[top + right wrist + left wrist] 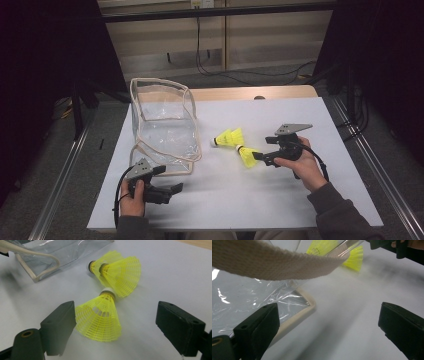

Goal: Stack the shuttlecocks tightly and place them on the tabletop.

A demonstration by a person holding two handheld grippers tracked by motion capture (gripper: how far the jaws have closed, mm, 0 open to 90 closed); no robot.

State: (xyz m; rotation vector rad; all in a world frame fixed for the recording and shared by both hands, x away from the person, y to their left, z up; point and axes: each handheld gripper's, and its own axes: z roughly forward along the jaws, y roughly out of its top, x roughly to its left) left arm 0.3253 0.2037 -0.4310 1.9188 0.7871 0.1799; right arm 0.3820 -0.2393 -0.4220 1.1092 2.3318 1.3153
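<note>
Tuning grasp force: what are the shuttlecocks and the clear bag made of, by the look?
Shuttlecocks: likely moulded plastic or nylon, matte neon yellow; open mesh skirt with ribs, white cap with a dark band.
Clear bag: seemingly soft vinyl film, glossy; it creases and glints. Its edge trim looks like woven beige fabric tape, visible weave.

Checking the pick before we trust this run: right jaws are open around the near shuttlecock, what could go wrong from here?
1. The right gripper stands open with the nearest shuttlecock close to one jaw, off centre; closing may squash its mesh skirt or push it aside.
2. The other two shuttlecocks lie just past its cork; a nudge forward could scatter them.
3. The clear bag looks floppy, and the left gripper is open beside it, not holding it, so the mouth may sag at drop-in.
</note>
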